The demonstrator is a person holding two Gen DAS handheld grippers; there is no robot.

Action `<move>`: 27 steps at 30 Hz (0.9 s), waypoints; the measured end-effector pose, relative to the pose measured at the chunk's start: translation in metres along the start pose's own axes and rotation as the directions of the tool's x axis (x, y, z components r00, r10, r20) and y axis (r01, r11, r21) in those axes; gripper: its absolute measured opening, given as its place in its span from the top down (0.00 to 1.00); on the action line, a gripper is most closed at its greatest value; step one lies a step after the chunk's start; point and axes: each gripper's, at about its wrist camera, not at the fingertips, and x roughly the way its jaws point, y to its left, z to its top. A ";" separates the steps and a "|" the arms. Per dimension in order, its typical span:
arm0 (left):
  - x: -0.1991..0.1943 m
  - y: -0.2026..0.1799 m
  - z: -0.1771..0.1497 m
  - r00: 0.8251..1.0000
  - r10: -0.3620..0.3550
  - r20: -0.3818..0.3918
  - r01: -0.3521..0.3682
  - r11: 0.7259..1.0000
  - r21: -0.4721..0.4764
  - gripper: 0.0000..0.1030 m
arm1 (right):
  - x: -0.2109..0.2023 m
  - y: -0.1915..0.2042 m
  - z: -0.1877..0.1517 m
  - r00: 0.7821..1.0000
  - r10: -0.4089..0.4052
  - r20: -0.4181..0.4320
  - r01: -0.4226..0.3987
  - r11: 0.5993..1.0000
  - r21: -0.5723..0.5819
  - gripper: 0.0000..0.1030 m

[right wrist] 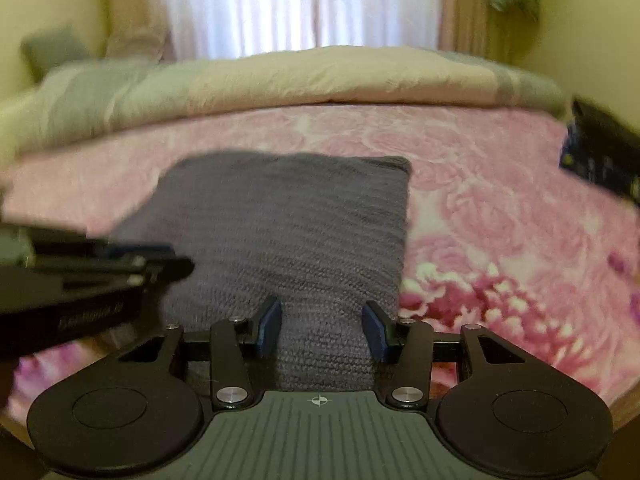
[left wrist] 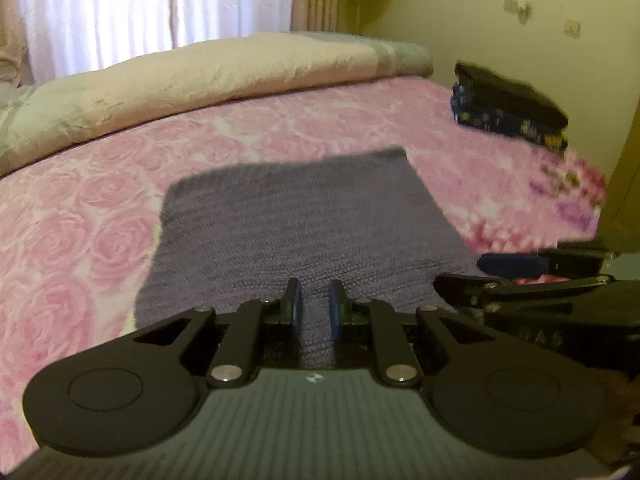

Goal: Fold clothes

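A grey-purple knitted garment (left wrist: 296,224) (right wrist: 288,220) lies flat as a folded rectangle on the pink rose-pattern bedspread (left wrist: 80,248) (right wrist: 500,208). My left gripper (left wrist: 317,306) hovers low over the garment's near edge. Its blue pads stand a narrow gap apart with nothing pinched between them. My right gripper (right wrist: 322,326) is over the near right part of the garment, open wide and holding nothing. Each gripper shows in the other's view: the right gripper (left wrist: 516,276) beside the garment's right edge, the left gripper (right wrist: 160,264) blurred over its left side.
A rolled beige and grey duvet (left wrist: 208,80) (right wrist: 300,76) lies across the far side of the bed, with white curtains (right wrist: 300,4) behind it. A stack of dark folded clothes (left wrist: 508,104) (right wrist: 600,156) sits at the far right by the wall.
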 end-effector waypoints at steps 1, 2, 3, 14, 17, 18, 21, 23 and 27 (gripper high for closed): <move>-0.004 0.000 0.001 1.000 -0.010 0.005 0.010 1.000 -0.005 0.88 | -0.010 -0.002 0.003 1.000 0.004 0.023 -0.005 0.999 0.035 0.54; -0.009 0.000 0.003 1.000 -0.019 0.010 0.019 1.000 -0.009 0.88 | -0.019 -0.001 0.005 0.998 -0.002 0.055 -0.002 0.998 0.062 0.54; -0.013 0.000 0.004 0.999 -0.029 0.014 0.029 0.999 -0.014 0.88 | -0.026 0.000 0.006 0.997 0.002 0.080 -0.008 0.997 0.071 0.54; 0.012 -0.007 -0.002 0.997 -0.014 -0.072 0.015 1.000 0.006 0.84 | 0.011 0.014 0.006 0.999 0.002 -0.051 -0.003 1.000 -0.025 0.54; 0.020 -0.004 -0.005 0.997 -0.016 -0.074 0.014 1.000 -0.027 0.85 | 0.019 0.014 0.002 0.997 0.005 -0.077 -0.008 0.999 -0.031 0.54; 0.021 -0.004 -0.005 0.997 -0.013 -0.076 0.011 0.999 -0.030 0.85 | 0.021 0.014 0.000 0.997 0.004 -0.080 -0.006 0.999 -0.034 0.54; 0.021 -0.003 -0.003 0.997 -0.010 -0.078 0.006 0.999 -0.046 0.85 | 0.026 0.010 0.002 0.996 0.011 -0.091 -0.013 0.999 -0.029 0.54; 0.014 -0.001 -0.001 0.997 -0.012 -0.073 0.007 0.998 -0.066 0.85 | 0.024 0.008 0.003 0.995 0.021 -0.093 -0.023 1.000 -0.021 0.54; -0.013 0.009 -0.002 0.999 -0.012 -0.038 0.006 0.991 -0.135 0.86 | -0.006 0.003 0.003 0.999 0.028 -0.028 -0.027 0.998 0.051 0.54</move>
